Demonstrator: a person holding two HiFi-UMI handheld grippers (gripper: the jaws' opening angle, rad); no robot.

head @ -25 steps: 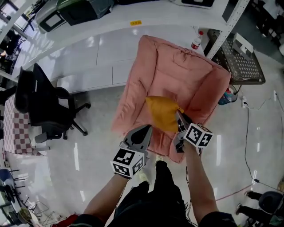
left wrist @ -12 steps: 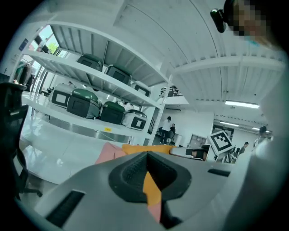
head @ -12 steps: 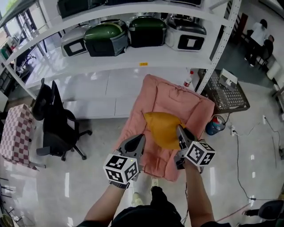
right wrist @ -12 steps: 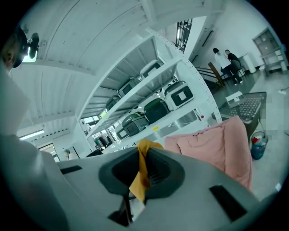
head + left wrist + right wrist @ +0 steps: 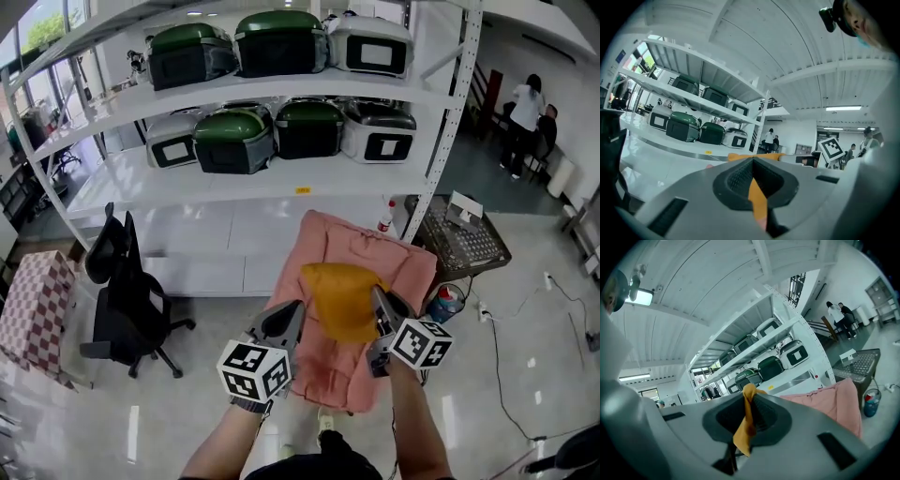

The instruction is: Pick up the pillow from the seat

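An orange-yellow pillow (image 5: 342,300) hangs between my two grippers, raised above the pink padded seat (image 5: 361,246). My left gripper (image 5: 287,317) holds its left edge, and the left gripper view shows a strip of orange fabric (image 5: 757,199) pinched between the shut jaws. My right gripper (image 5: 378,302) holds the pillow's right corner. In the right gripper view a fold of the same fabric (image 5: 746,425) is clamped in the jaws, with the pink seat (image 5: 836,399) beyond.
White shelving (image 5: 281,183) with green and white cases (image 5: 234,139) stands behind the seat. A black office chair (image 5: 127,300) is at the left, a wire basket (image 5: 464,246) and a blue bucket (image 5: 447,303) at the right. Two people (image 5: 527,111) stand far right.
The head view has tilted up from the floor to the shelves. Both grippers stay shut on the pillow, which now hangs higher over the seat.
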